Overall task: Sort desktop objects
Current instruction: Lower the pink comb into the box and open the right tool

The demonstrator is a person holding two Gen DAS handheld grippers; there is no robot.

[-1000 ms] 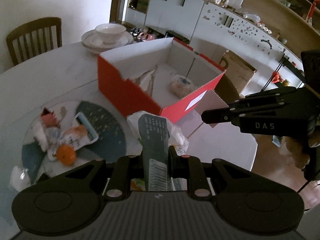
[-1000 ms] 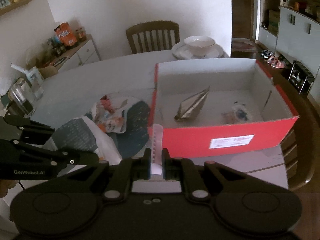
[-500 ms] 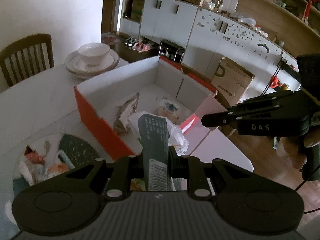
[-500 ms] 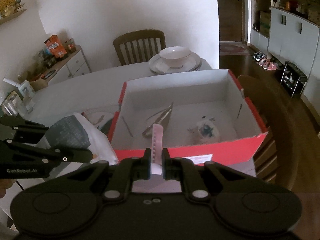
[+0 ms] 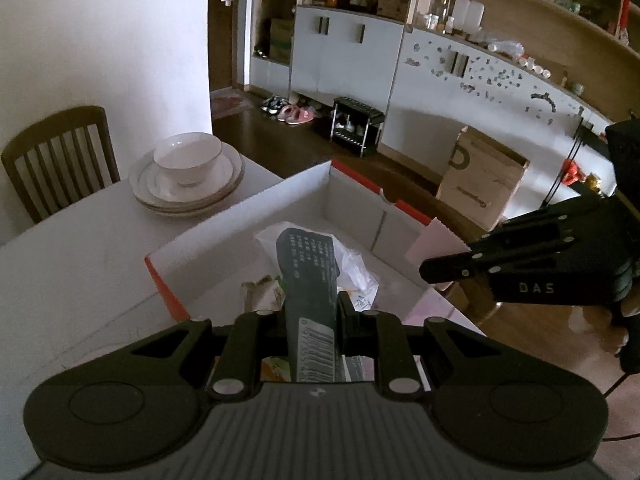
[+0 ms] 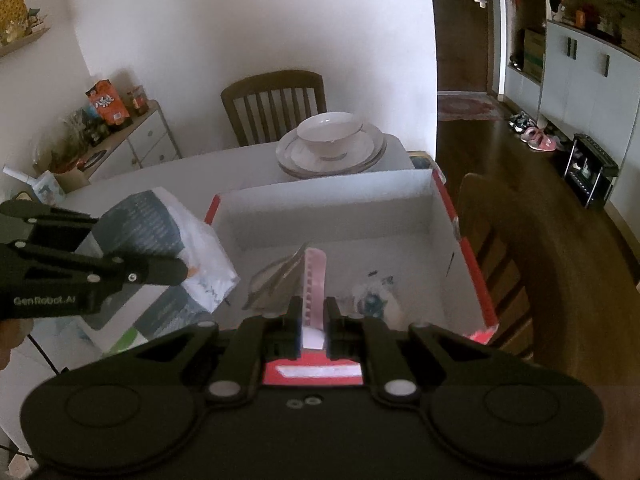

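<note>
The left gripper [image 5: 313, 316] is clenched on a dark green and white plastic packet [image 5: 310, 276], held upright by its barcoded lower end so its crinkled top stands over the open red box [image 5: 166, 284]. From the right wrist view the same packet [image 6: 160, 236] hangs over the box's left wall, above the white table [image 5: 80, 264]. The packet looks light, soft and slippery, a floppy film bag that would crumple and sag, so I judge the flatter printed end, where it is pinched now, the surest place to hold it. Further left on the table, well apart from the box, sits a white bowl [image 5: 188, 158] on stacked plates, with a wooden chair [image 5: 56, 160] behind. Moving right, inside the white-lined box lie a folded silvery wrapper [image 6: 276, 276] and a small crumpled white and blue wrapper [image 6: 374, 300] on the floor. The right gripper [image 6: 313, 318] is closed on a thin pink card [image 6: 314, 280], gripped at its lower edge and standing upright over the box's near wall. The card seems light and fairly stiff, though thin enough to bend, so a hold near one edge suits it. Both items appear poised for dropping into the box. On the far right, cabinets and a shoe rack [image 6: 592, 176] stand on a dark wooden floor.
</note>
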